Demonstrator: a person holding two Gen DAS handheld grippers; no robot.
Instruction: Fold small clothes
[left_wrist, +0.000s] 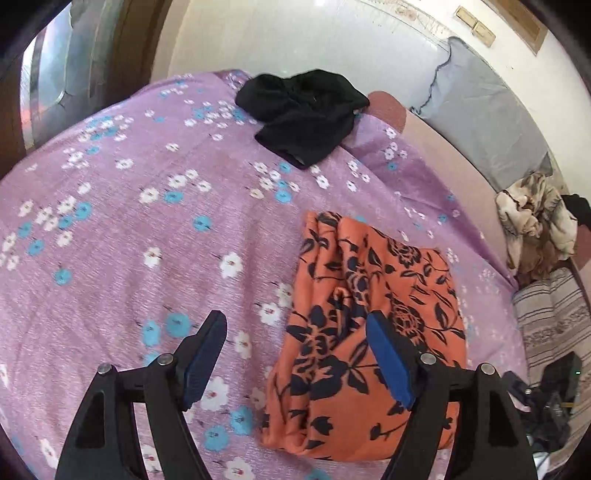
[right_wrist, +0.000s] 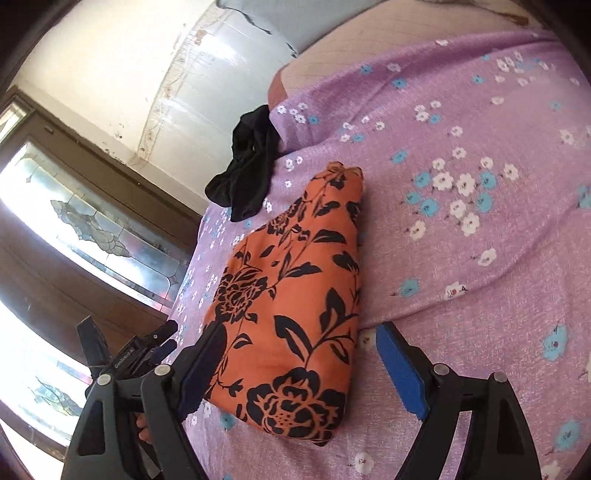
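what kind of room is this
Most likely a bedroom: a bed under a purple floral sheet, clothes lying on it, such as the orange floral garment, and a striped pillow alongside.

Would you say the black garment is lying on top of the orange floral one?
No, the black garment lies apart near the far edge of the purple bedsheet, with bare sheet between it and the orange floral garment.

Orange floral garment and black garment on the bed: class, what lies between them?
Only bare purple flowered bedsheet separates the orange floral garment from the crumpled black garment, seen best in the left wrist view.
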